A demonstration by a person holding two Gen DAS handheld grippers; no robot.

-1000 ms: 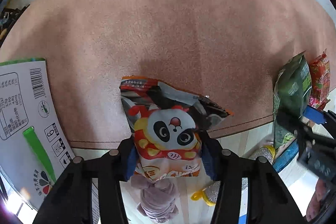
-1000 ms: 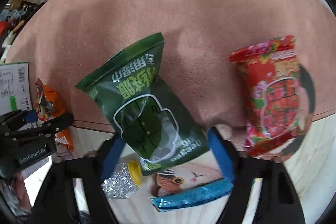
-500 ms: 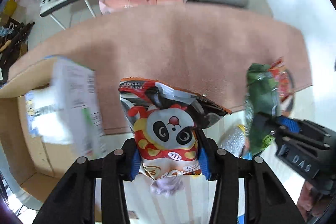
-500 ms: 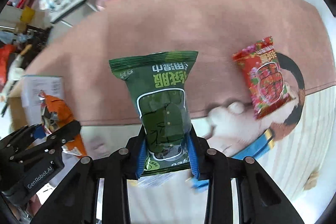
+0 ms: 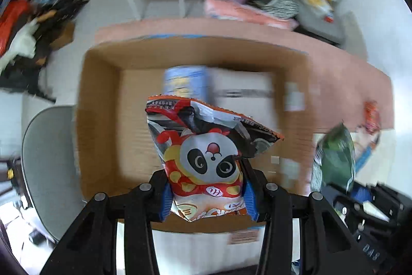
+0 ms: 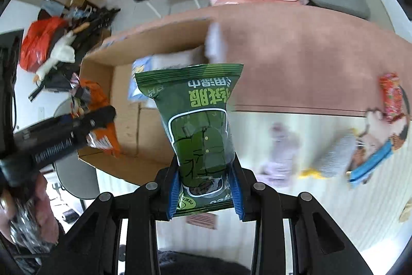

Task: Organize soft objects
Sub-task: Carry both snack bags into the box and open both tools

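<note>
Both claws are carrying snacks toward the cardboard box [image 5: 103, 120] so they'll drop inside: left gripper [image 5: 207, 200] is pinching the panda bag [image 5: 206, 159] right above the opening, right gripper [image 6: 204, 193] is squeezing the green bag [image 6: 198, 125] just beside it.

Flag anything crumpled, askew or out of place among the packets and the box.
The panda snack bag, clamped in the left gripper, has a creased top edge sloping down to the right. The green packet in the right gripper looks smooth. One red packet lies alone on the pink mat, away from the cardboard box.
</note>
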